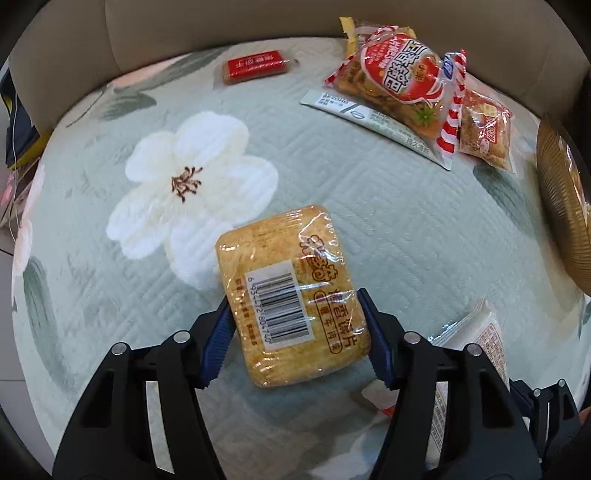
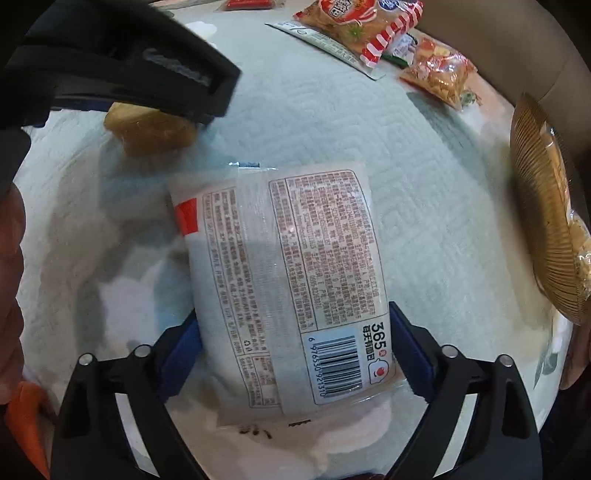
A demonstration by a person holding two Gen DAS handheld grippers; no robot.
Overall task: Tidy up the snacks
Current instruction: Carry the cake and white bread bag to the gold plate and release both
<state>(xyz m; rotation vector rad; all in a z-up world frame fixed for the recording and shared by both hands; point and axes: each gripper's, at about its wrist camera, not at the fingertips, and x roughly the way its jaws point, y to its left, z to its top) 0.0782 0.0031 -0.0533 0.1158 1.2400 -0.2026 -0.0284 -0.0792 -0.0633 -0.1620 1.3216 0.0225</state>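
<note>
A pale green quilted cover [image 1: 369,206] printed with large white flowers is spread over a beige upholstered seat [image 1: 258,22], and loose snack packets lie on it. The left gripper [image 1: 297,332] points steeply down over a golden rice-cracker packet [image 1: 288,291] in clear wrap, barcode side up; the blue pads [image 1: 218,339] sit against both long edges of the packet, so the tongs are clamped on it while it lies on the cover. The right gripper [image 2: 293,349] points down over a white bread packet [image 2: 284,280], printed back and barcode up; its blue pads [image 2: 410,350] flank the near end of the packet and appear to touch both sides, gripping it on the cover. The right wrist view shows the rice-cracker packet [image 2: 155,129] ahead and to the left of the right tongs, partly under the left gripper's black body. Far ahead of both tongs lie a red-and-white crispy-rice bag [image 1: 402,85], a grey sachet [image 1: 369,118] partly beneath it, and a small orange snack packet [image 1: 485,129] beside it. A small red bar [image 1: 255,66] lies well ahead of the left tongs. A ribbed golden tray [image 2: 543,221] stands at the right edge.
</note>
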